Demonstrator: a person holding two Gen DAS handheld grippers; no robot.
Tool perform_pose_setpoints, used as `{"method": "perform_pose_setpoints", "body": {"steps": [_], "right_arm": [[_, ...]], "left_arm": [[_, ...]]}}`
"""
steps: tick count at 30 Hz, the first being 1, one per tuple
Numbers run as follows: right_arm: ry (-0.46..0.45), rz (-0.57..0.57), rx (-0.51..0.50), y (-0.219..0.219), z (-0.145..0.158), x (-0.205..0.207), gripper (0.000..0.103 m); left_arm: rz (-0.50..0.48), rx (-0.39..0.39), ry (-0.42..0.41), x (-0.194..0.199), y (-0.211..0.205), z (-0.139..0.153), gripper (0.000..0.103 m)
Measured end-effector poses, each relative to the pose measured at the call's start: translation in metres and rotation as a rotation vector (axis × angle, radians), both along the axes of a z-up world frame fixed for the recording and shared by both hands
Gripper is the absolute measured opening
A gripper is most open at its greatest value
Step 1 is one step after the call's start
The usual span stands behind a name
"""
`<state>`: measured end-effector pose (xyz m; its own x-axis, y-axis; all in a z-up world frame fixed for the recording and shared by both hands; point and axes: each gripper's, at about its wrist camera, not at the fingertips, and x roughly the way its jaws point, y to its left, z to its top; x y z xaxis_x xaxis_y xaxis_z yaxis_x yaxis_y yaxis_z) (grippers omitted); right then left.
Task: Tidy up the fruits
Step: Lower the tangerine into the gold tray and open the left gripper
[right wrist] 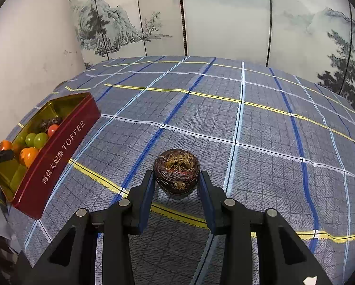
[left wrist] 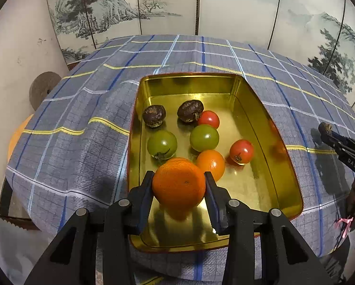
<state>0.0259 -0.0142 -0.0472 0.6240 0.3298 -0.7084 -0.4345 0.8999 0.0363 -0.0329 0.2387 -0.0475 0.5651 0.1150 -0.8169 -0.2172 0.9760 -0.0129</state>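
1. both claws are clamped on fruit: left gripper (left wrist: pixel 179 182) squeezes an orange (left wrist: pixel 179 184) over the tin's near end, its dimpled end facing the camera; right gripper (right wrist: pixel 176 180) squeezes a dark wrinkled fruit (right wrist: pixel 176 171) above the cloth, well apart from the tin.
2. gold-lined toffee tin (left wrist: pixel 189 84) holds seven: two dark fruits, two green, two red, one orange.
3. blue plaid tablecloth (right wrist: pixel 248 130); painted folding screen (right wrist: pixel 225 16) behind.

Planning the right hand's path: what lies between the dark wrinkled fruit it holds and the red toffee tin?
Only bare checked tablecloth, seen in the right wrist view, separates the dark wrinkled fruit from the red toffee tin.
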Motion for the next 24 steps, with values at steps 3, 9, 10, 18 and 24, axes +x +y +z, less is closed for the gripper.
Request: {"method": "perform_pose_setpoints", "body": {"steps": [3,9,10,18,24], "right_arm": [[0.005,-0.004,-0.002,-0.001,-0.001,0.001,0.034],[0.017,-0.006,-0.006,0.0,-0.002,0.003,0.035],[0.017,-0.006,-0.007,0.0,-0.002,0.002,0.034],[0.018,-0.005,-0.013,0.001,-0.003,0.003,0.035],[0.015,-0.006,-0.015,0.002,-0.003,0.002,0.035]], "left_arm": [[-0.001,0.0,0.005,0.0,-0.001,-0.004,0.042],[0.004,0.041,0.004,0.001,-0.004,-0.006,0.042],[0.007,0.052,0.005,0.001,-0.005,-0.006,0.042],[0.019,0.114,-0.025,0.0,-0.008,0.001,0.053],[0.014,0.182,-0.092,-0.004,-0.017,0.016,0.069]]}}
